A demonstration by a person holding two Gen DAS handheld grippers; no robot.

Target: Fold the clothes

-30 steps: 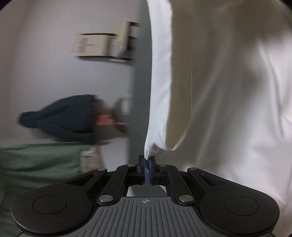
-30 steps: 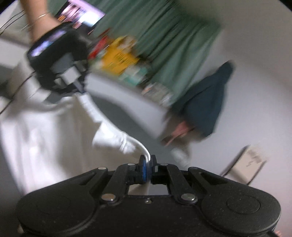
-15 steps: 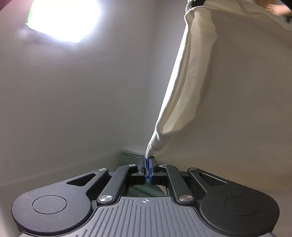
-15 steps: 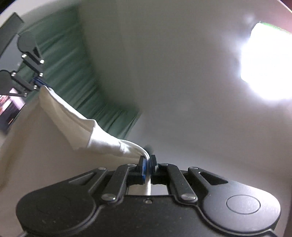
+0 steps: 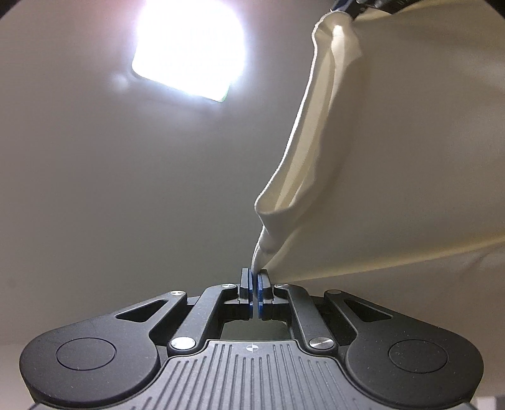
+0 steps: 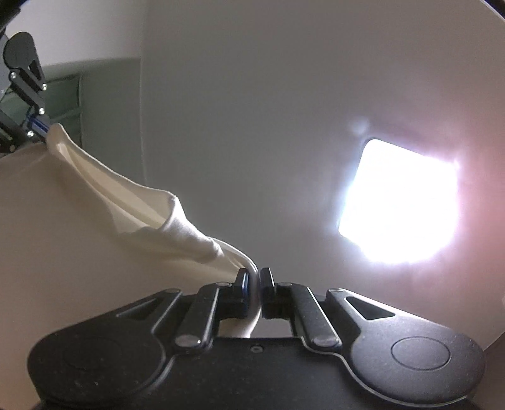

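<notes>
A white garment (image 5: pixel 394 176) is held up in the air between both grippers, and both cameras point at the ceiling. My left gripper (image 5: pixel 255 277) is shut on one corner of the cloth, which rises from its fingertips and fills the right of the left wrist view. In the right wrist view my right gripper (image 6: pixel 254 277) is shut on the garment (image 6: pixel 56 227) at another corner. The cloth's top edge runs taut from there to the left gripper (image 6: pixel 39 126) at the upper left. The right gripper (image 5: pixel 347 8) shows at the top edge of the left wrist view.
A bright ceiling light (image 5: pixel 189 47) glares overhead, seen again as the light (image 6: pixel 401 205) in the right wrist view. A green curtain (image 6: pixel 104 104) hangs at the left behind the cloth. Plain ceiling and wall fill everything else.
Both grippers have swung upward with the garment; the views went from the room and curtain to the ceiling. The cloth's top edge is now stretched between them.
</notes>
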